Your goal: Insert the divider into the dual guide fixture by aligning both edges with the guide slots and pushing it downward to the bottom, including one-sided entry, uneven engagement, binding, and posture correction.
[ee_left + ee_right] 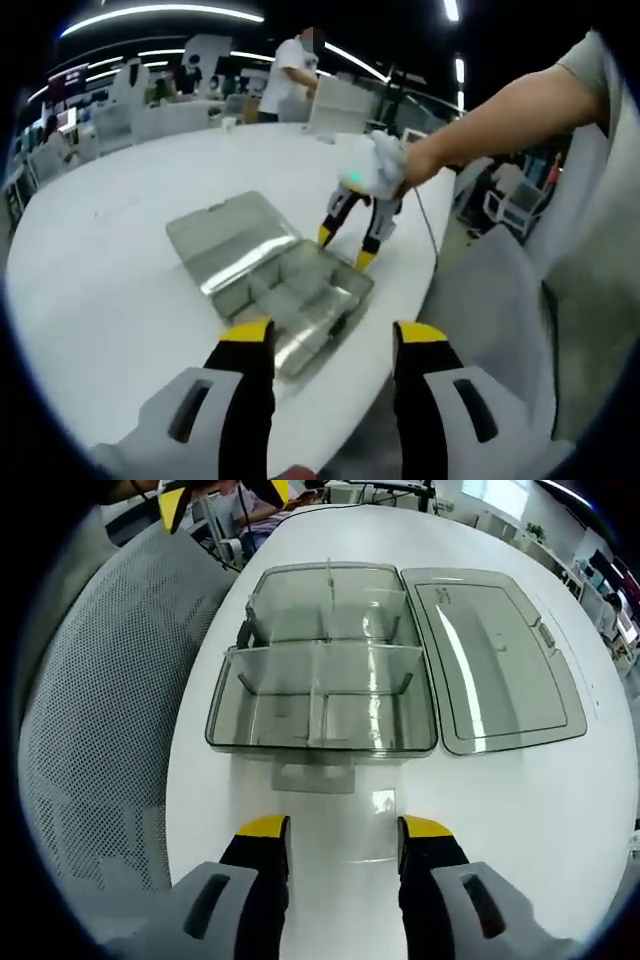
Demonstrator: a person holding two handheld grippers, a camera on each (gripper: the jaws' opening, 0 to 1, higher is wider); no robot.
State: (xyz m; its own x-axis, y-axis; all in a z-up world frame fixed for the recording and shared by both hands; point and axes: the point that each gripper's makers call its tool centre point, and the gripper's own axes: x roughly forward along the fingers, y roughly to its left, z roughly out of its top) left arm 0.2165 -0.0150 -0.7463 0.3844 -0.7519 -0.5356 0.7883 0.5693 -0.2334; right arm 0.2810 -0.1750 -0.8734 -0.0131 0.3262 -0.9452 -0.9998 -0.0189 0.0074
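A clear plastic compartment box (320, 670) sits on the white table (500, 810), its lid (495, 660) folded open flat to one side. Clear dividers (318, 695) stand in its guide slots and split it into several cells. A small clear flat piece (312, 777) lies on the table against the box's near wall; whether it is loose or the box's latch is unclear. My right gripper (345, 830) hovers open just short of that piece, holding nothing. My left gripper (335, 335) is open above the table edge, with the box (290, 290) beyond it. The right gripper (347, 245) stands past the box, in a hand.
A grey mesh chair (90, 730) stands close against the table edge beside the box. The person's arm (500, 120) reaches in over the table. A person stands at the far side of the room (290, 70) among desks. The left gripper's yellow tips (175, 500) show beyond the box.
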